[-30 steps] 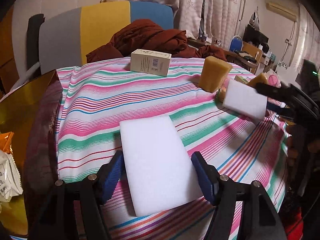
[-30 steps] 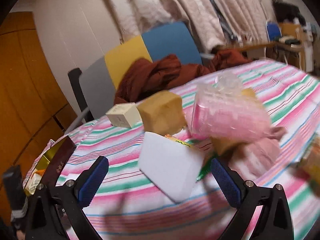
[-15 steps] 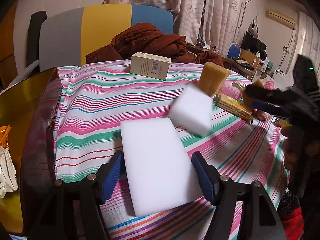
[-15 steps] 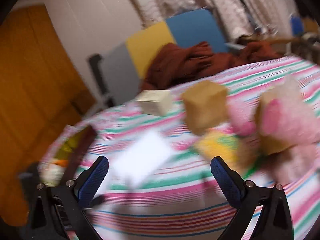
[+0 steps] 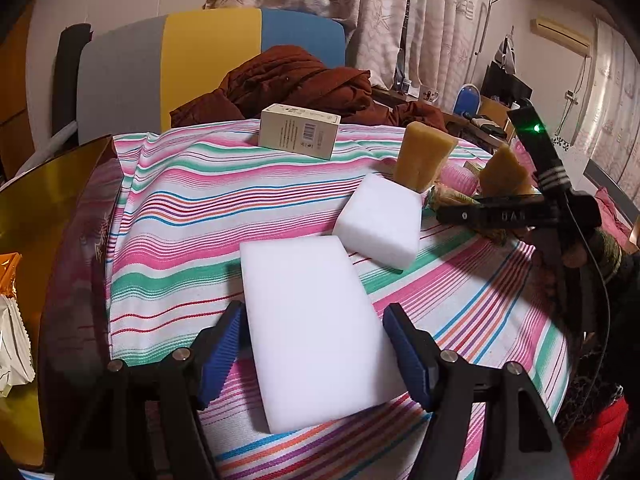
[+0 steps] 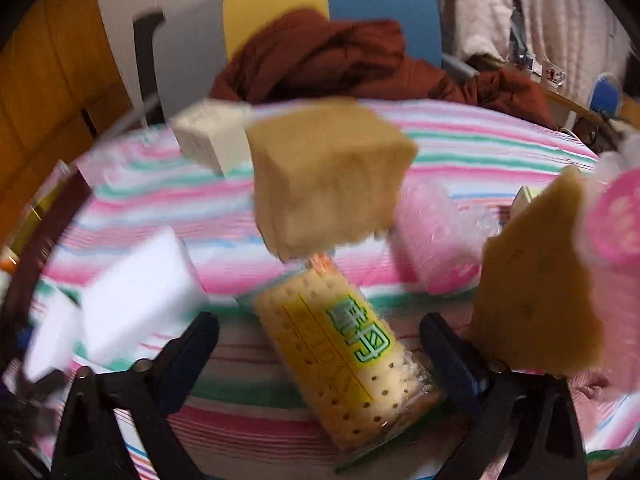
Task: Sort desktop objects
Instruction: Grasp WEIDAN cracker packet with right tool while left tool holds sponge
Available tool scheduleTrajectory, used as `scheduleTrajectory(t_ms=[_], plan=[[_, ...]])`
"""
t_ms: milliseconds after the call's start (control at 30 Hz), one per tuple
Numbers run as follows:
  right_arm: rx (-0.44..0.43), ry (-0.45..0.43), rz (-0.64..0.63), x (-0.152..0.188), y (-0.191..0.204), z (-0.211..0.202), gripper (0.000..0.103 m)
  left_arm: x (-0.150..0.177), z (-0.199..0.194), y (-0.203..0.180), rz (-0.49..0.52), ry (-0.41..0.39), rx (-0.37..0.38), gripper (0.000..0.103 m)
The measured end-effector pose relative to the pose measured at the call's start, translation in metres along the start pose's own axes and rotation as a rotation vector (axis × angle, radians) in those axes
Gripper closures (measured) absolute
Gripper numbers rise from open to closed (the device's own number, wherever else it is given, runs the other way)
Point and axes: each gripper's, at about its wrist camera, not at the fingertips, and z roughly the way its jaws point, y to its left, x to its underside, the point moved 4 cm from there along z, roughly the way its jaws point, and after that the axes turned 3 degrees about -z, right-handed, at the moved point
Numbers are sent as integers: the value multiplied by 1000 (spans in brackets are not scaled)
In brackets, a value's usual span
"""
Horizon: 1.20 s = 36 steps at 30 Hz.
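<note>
In the left wrist view a large white sponge (image 5: 316,320) lies flat on the striped tablecloth (image 5: 180,216) between the blue pads of my left gripper (image 5: 316,344), which is open around it. A second white sponge (image 5: 380,224) lies just beyond it. Behind stand a tan sponge block (image 5: 424,156) and a cream carton (image 5: 298,131). In the right wrist view my right gripper (image 6: 320,344) is open over a yellow cracker packet (image 6: 344,352). The tan block (image 6: 324,176), the second white sponge (image 6: 136,296) and another tan sponge (image 6: 532,296) surround it.
Pink hair rollers in plastic (image 6: 436,236) lie at the right. A brown garment (image 5: 296,80) lies on a chair behind the table. A gold tray (image 5: 36,208) with snack packets (image 5: 12,344) is at the left edge. The right gripper's body (image 5: 520,212) shows at the right.
The second white sponge left my right gripper and landed on the cloth beside the large sponge. My right gripper swung right over the cracker packet. The left gripper stayed put.
</note>
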Motion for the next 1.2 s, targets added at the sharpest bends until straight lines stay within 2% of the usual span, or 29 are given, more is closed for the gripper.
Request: scheduleTrajectory(t_ms=[133, 167, 400, 533, 600, 667, 733, 867, 1000, 1100, 1200], plan=[[14, 53, -49, 2, 1, 4, 46, 0, 0, 1, -2, -1, 3, 31], [8, 54, -50, 6, 4, 1, 52, 0, 0, 0, -3, -2, 4, 31], [-58, 34, -48, 43, 50, -30, 52, 1, -1, 1, -14, -8, 11, 31], [-86, 12, -23, 60, 66, -46, 40, 1, -1, 1, -15, -8, 12, 31], [-96, -18, -3, 64, 68, -51, 29, 1, -1, 0, -15, -8, 13, 31], [-69, -67, 25, 64, 66, -54, 18, 2, -2, -1, -16, -11, 17, 31], [-56, -71, 69, 64, 61, -50, 14, 2, -2, 0, -21, -14, 26, 30], [-30, -71, 79, 63, 64, -44, 13, 1, -5, -1, -23, -2, 52, 25], [14, -81, 72, 62, 69, -41, 13, -4, -14, -1, -63, 6, 82, 25], [32, -80, 59, 62, 70, -39, 15, -8, -16, -2, -37, 7, 37, 24], [29, -90, 59, 60, 71, -39, 25, -10, -11, -2, -37, 36, 7, 24]])
